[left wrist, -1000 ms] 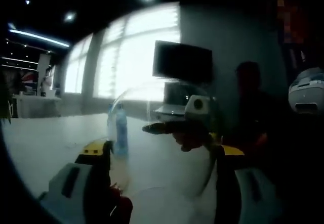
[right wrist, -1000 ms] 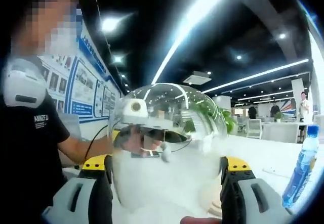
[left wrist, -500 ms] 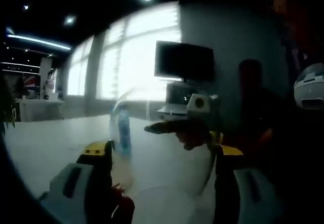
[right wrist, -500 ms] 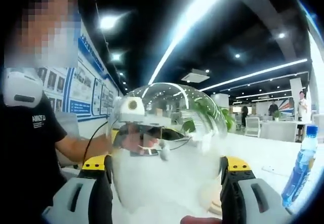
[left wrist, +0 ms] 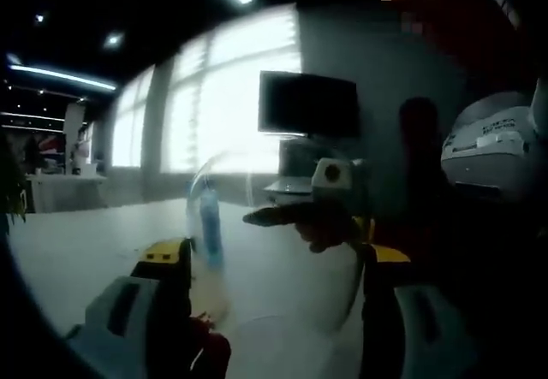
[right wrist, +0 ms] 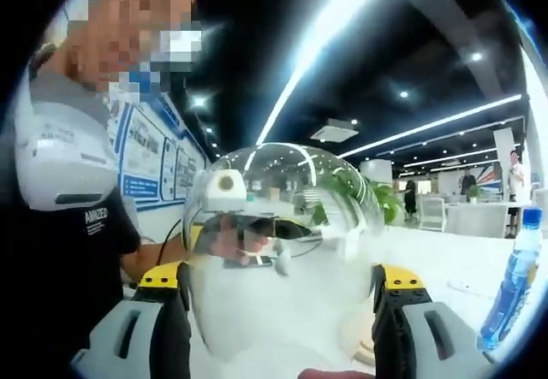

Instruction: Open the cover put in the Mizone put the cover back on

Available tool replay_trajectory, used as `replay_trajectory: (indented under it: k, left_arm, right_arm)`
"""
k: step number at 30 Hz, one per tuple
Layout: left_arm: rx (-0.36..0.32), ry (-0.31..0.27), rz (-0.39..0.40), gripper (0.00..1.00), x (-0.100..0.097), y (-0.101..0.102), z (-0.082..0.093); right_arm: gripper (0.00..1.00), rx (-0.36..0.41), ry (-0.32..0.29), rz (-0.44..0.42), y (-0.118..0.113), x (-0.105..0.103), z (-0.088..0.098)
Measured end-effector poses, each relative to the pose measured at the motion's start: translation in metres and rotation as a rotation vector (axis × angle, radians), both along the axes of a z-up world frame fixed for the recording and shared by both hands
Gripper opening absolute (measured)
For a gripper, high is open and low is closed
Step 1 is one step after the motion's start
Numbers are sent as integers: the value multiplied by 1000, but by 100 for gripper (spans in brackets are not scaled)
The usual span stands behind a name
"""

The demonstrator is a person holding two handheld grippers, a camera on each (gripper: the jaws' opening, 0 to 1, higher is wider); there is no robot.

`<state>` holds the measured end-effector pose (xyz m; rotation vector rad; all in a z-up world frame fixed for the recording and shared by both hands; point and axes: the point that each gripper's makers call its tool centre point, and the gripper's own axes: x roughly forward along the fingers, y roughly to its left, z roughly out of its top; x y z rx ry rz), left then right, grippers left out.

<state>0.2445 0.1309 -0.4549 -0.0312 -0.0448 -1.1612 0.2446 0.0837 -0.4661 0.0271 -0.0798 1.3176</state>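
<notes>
Dark monitor (left wrist: pixel 309 103) by bright windows (left wrist: pixel 229 88) (blown out), green plant (right wrist: pixel 370 196) in bkgd.

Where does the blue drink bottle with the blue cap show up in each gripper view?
Left gripper view: the blue drink bottle stands upright left of centre on the white table, seen through the clear dome cover.
Right gripper view: it stands at the far right edge, beside the cover.
Shared landmark: the clear dome cover held between both grippers' jaws.

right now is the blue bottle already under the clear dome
No, in the right gripper view the blue bottle stands on the white table, off to the side of the clear dome.
</notes>
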Motion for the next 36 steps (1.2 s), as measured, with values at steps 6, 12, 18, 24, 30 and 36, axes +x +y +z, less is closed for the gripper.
replay_trajectory:
  k: [6,12,18,24,30,36]
  left_arm:
    - [-25,-19,-3,67,-2,1,-1]
    - [-15,-27,-6,67,-3,1,-2]
    - [-36,-30,3,66,-5,3,-2]
    - [-8,-39,1,67,-3,1,-2]
    - [-1,-54,0,68,-2,0,-1]
    - [-33,-62,8,66,-5,9,5]
  right_arm:
    - [81,25,-8,5,-1,0,0]
    - [81,18,-6,15,-1,0,0]
    - [81,33,-7,17,0,0,1]
    - [82,25,-5,7,2,0,0]
    - [82,21,-10,21,3,1,1]
    - [82,23,-13,28,2,2,-1]
